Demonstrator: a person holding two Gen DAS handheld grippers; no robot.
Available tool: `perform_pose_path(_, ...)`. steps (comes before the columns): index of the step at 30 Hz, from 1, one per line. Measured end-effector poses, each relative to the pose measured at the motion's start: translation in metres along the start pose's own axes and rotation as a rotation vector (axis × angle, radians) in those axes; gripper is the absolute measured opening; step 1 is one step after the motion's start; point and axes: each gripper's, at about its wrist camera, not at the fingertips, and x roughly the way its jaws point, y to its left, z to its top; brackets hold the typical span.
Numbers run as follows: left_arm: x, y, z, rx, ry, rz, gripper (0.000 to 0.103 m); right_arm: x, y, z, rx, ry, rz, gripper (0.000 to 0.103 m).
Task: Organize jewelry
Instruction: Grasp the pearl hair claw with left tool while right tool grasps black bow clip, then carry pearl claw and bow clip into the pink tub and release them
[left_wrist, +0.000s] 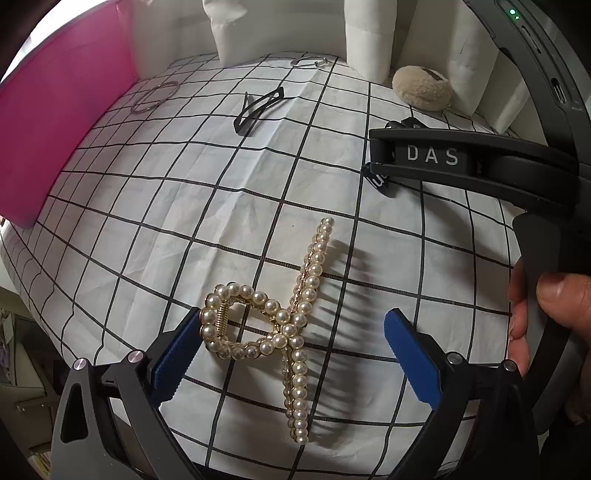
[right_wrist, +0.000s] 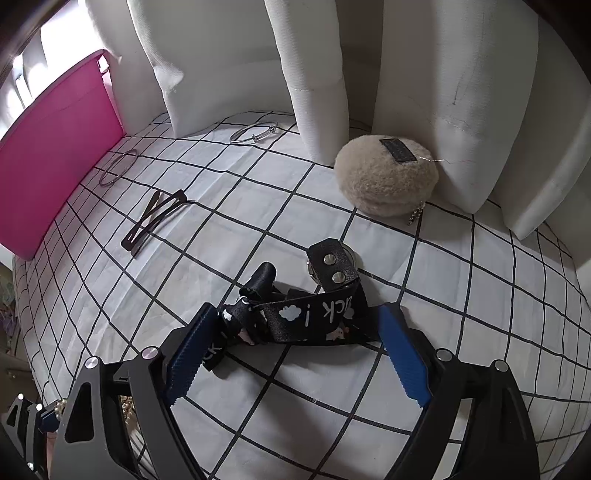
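1. The left gripper (left_wrist: 288, 354) is held open over the grid-patterned cloth (left_wrist: 184, 206); a pearl hair claw clip (left_wrist: 291, 317) lies between its blue pads (left_wrist: 413, 362). The left pad is seen against the clip's looped end, though true contact cannot be confirmed; the right pad stands clear of it.
2. The lower end of the clip is partly masked by its own shadowed teeth, and the gripper's frame is cut off at the bottom edge.
3. The right gripper (right_wrist: 295, 354) is spread wide, nothing being clamped; a black printed lanyard strap (right_wrist: 306, 317) lies bunched between its pads on the cloth. Its lettering is folded and only partly legible, and its metal ring (right_wrist: 349, 258) is mostly hidden under a riveted tab.
4. In the left wrist view, the right gripper's body is seen from the side, with a thumb and fingers (left_wrist: 546, 314) on its handle; the strap is almost wholly covered by it.
5. Farther out, two crossed black snap clips (right_wrist: 155, 218), a thin bangle (right_wrist: 118, 166) beside a pink box (right_wrist: 55, 147), and a wire bangle (right_wrist: 253, 133) are laid apart.
6. A fuzzy beige pouch (right_wrist: 386, 177) rests against white curtain folds (right_wrist: 317, 74); its label cannot be read.
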Motion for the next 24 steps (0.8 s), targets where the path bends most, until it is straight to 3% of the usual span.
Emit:
perform_pose_path(3,-0.004,0.002,-0.003,0.005,-0.016,-0.002,0.083,-0.004,-0.004,-0.001,0.009,-0.004,-0.012,0.071)
perform_pose_path(6,-0.011,0.006,-0.006,0.0,-0.034,-0.006,0.062,-0.008,-0.009,-0.001,0.024,-0.009,-0.014,0.051)
perform_pose_path(7,-0.013,0.008,-0.006,0.0,-0.04,-0.005,0.051,-0.009,-0.01,-0.001,0.029,-0.01,-0.012,0.045)
perform_pose_path(8,-0.013,0.009,-0.006,0.003,-0.037,-0.011,0.05,-0.01,-0.011,-0.001,0.033,-0.01,-0.009,0.042)
perform_pose_path(10,-0.013,0.01,-0.005,0.021,-0.034,-0.012,0.049,-0.011,-0.011,-0.001,0.043,-0.012,-0.008,0.023)
perform_pose_path(17,-0.017,0.029,0.003,0.008,-0.027,-0.016,0.046,-0.021,-0.016,-0.005,0.09,-0.025,0.013,0.018)
perform_pose_path(24,-0.049,0.065,0.026,-0.008,-0.102,-0.016,0.046,-0.051,0.0,-0.005,0.102,-0.055,0.025,0.018)
